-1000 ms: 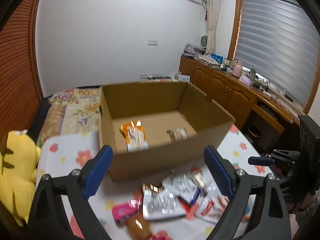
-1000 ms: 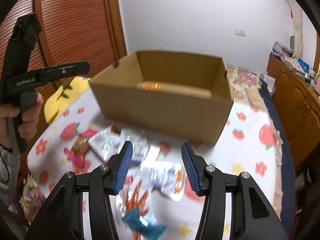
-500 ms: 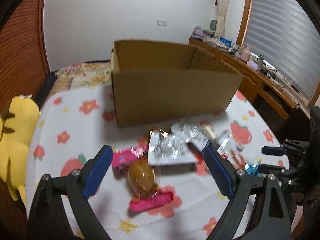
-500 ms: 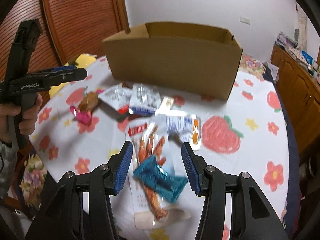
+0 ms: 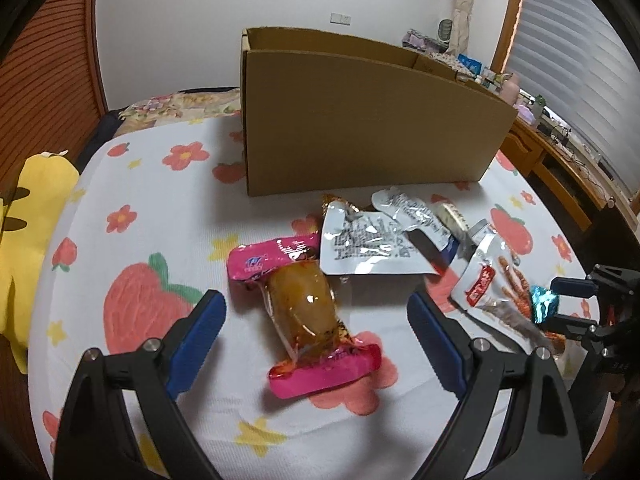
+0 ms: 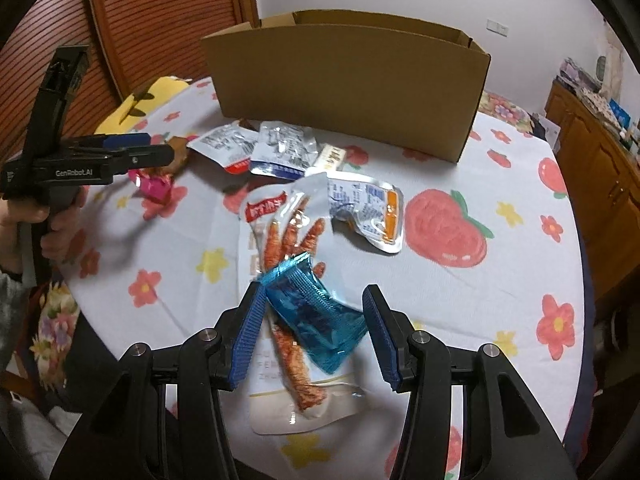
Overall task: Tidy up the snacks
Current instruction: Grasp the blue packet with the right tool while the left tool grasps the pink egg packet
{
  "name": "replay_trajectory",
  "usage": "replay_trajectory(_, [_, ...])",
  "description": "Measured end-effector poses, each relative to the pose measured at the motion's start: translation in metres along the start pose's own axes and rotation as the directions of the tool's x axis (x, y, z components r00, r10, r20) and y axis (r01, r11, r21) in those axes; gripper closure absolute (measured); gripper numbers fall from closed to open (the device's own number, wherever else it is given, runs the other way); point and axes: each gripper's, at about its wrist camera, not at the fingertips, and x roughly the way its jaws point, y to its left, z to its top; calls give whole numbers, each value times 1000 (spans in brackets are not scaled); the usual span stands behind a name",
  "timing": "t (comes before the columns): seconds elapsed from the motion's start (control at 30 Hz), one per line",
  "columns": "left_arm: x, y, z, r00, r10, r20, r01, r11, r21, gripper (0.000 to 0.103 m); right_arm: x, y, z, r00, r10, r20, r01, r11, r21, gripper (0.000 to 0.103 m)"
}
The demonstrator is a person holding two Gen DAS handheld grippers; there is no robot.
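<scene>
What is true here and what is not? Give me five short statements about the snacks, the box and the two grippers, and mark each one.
1. The blue packet lies on top of the clear pack of orange sticks. True.
2. The right gripper is clamped shut on the blue packet. False: its jaws stand open on either side of it.
3. The pink-ended snack lies between the open jaws of the left gripper. True.
4. The cardboard box lies tipped on its side. False: it stands upright, open at the top.
5. The tablecloth is plain white. False: it is printed with strawberries and flowers.
</scene>
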Motion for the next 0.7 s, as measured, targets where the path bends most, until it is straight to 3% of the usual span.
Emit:
replay_trajectory(0.2, [9,5,-2,1000,9,-19,-9,1000,-13,10,3,-8,0,1000,9,0,-9,1000,27,52])
replay_trajectory(0.27, [11,6,-2,1000,12,-24,-13,1000,-16,10,4,-9,-1,1000,13,5,-13,999,33,66])
replay_trajectory(0.37, [14,9,-1,1000,12,-29,-13,1000,-22,11,4,-11,-4,1000,15,7,-15,999,46,76])
replay_trajectory(0.53, [16,10,2,1000,10,-16,-11,999,-30,12,1,-15,-10,999,7,39,-11,997,82,81])
replay_trajectory(0.63, [18,9,2,1000,2,-19,-2,1000,-29,23,-2,-15,-11,998,9,57,-14,995,94,82])
replay_trajectory(0.7, [21,10,1,999,19,-30,-20,999,-29,46,-5,-16,-12,997,11,72,-18,995,102,83])
